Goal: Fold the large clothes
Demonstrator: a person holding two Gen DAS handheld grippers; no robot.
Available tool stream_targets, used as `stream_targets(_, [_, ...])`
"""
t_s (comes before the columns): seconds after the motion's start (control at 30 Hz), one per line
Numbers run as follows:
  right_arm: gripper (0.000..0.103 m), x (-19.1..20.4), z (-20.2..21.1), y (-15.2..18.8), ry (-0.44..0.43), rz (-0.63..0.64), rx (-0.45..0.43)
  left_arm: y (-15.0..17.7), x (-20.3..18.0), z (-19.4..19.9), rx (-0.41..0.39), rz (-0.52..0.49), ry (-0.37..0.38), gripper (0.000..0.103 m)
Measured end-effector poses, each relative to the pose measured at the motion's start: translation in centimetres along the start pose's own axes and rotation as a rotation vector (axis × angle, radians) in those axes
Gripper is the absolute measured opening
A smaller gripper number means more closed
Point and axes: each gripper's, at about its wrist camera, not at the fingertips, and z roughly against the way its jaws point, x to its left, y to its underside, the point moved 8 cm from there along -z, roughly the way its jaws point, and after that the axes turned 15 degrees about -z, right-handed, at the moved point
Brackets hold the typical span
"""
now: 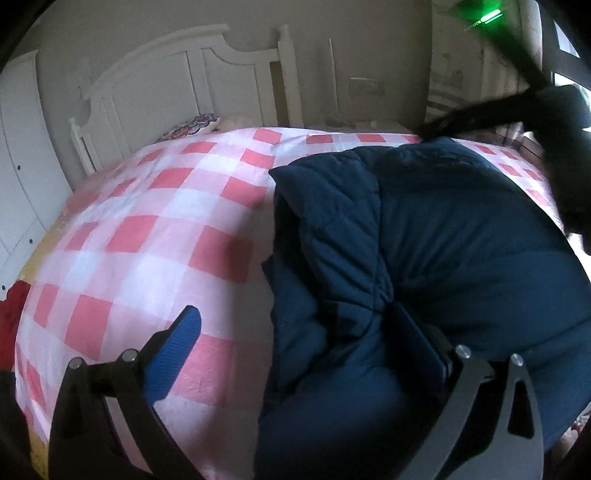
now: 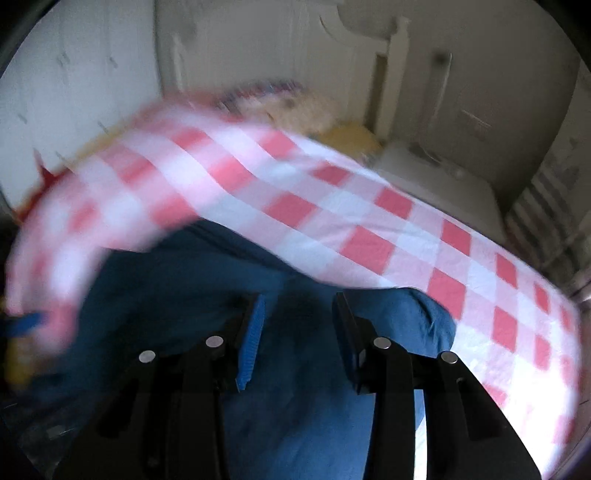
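Observation:
A navy padded jacket [image 1: 461, 229] lies bunched on the bed's pink-and-white checked cover [image 1: 147, 229], with its quilted lining turned up along the left edge. My left gripper [image 1: 297, 314] stands wide open. Its left finger hangs over the bare cover, and its right finger is pushed into the jacket's folds. In the blurred right wrist view, my right gripper [image 2: 299, 299] has its jaws narrow, with a thick fold of the jacket [image 2: 295, 387] bunched between the blue pads [image 2: 255, 332]. A dark blurred device with a green light [image 1: 487, 16] reaches over the jacket at the top right.
A white headboard [image 1: 177, 74] and a patterned pillow [image 1: 192, 125] are at the bed's far end. A white wardrobe [image 1: 22, 147] stands on the left, with a red cloth [image 1: 14, 302] at the bed's left edge. A white nightstand [image 2: 436, 173] sits beyond the far corner.

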Motion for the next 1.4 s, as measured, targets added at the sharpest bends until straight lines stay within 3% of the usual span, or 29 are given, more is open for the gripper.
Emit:
stream_targets(0.1, [0.038, 1.0, 5.9, 2.2, -0.088, 0.017, -0.081, 0.2, 0.0, 0.0, -0.009, 0.022, 0.008, 0.101])
stream_targets(0.17, [0.046, 1.3, 8.1, 4.6, -0.108, 0.029, -0.105, 0.5, 0.0, -0.1, -0.02, 0.052, 0.024, 0.101])
stream_targets(0.2, [0.053, 1.3, 8.5, 6.5, -0.121, 0.025, -0.099, 0.6, 0.2, -0.3, -0.024, 0.063, 0.03, 0.101])
stream_targets(0.27, [0.056, 1.5, 6.3, 11.0, -0.098, 0.049, -0.026, 0.8, 0.4, -0.5, -0.025, 0.078, 0.043, 0.101])
stream_targets(0.33, [0.056, 1.6, 5.8, 12.5, -0.044, 0.099, -0.107, 0.9, 0.3, -0.9, -0.013, 0.08, 0.049, 0.101])
stream_targets(0.5, [0.055, 2.2, 6.9, 11.8, 0.011, 0.123, -0.065, 1.3, 0.2, -0.4, -0.011, 0.079, 0.04, 0.101])
stream_targets(0.67, [0.055, 4.5, 11.5, 14.2, -0.034, 0.186, -0.141, 1.5, 0.2, -0.2, -0.02, 0.094, 0.046, 0.101])
stream_targets(0.83, [0.057, 4.5, 9.8, 18.0, -0.004, 0.209, -0.137, 1.7, 0.0, -0.1, -0.031, 0.092, 0.04, 0.101])
stream_targets(0.97, [0.056, 4.9, 10.5, 17.5, 0.015, 0.216, -0.108, 1.8, 0.1, 0.0, -0.032, 0.091, 0.028, 0.101])
stream_targets(1.13, [0.057, 6.6, 13.3, 18.6, -0.029, 0.244, -0.171, 1.9, 0.2, 0.3, -0.04, 0.098, 0.017, 0.101])
stream_targets(1.2, [0.064, 6.8, 12.2, 20.2, -0.026, 0.273, -0.14, 1.9, 0.1, 0.4, -0.046, 0.1, 0.009, 0.101])
stream_targets(1.4, [0.065, 6.9, 10.8, 20.8, 0.024, 0.308, -0.103, 2.4, 0.0, 1.0, -0.065, 0.115, -0.011, 0.101])
